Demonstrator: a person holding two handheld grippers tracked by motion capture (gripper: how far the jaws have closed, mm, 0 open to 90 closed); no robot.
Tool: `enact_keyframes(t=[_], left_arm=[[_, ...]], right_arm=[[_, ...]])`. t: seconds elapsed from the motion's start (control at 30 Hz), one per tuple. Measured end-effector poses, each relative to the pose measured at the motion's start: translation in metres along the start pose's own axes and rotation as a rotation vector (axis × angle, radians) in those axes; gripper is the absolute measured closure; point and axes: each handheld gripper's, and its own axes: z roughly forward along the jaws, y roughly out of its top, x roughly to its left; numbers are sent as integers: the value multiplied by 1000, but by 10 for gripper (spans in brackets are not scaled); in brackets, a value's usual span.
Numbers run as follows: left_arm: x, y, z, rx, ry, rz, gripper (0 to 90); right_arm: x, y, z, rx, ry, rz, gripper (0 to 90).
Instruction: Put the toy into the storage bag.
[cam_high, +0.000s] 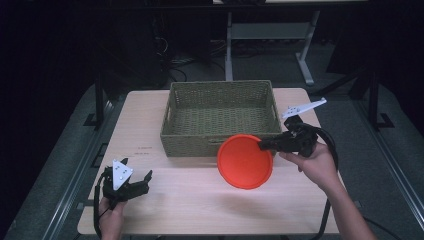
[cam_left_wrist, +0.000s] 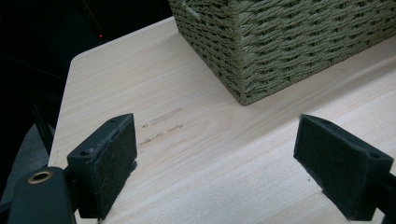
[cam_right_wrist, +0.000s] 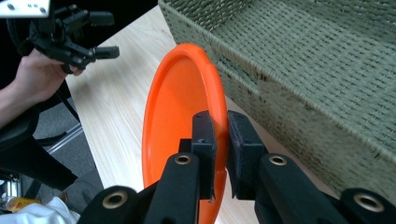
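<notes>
Slippage looks the likeliest trouble: the right gripper has its fingers pinched on only the rim of the orange plate, held tilted just before the basket, while the left gripper rests wide open over the tabletop.

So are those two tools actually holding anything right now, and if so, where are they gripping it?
The right tool pinches the orange plate by its rim, tilted up beside the woven basket. The left tool is open and holds nothing.
</notes>
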Motion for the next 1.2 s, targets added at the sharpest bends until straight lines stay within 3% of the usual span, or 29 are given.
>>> enact_keyframes(t=[0.57,0.97,1.2], left_arm=[[0,0,1,-5,-2,-8,127],[1,0,0,1,-8,3,127],[1,-1,0,-2,-7,-10,128]], right_arm=[[-5,29,-11,-35,25,0,822],[-17,52,-6,-31,13,23,822],[-21,64,-1,-34,6,32,821]])
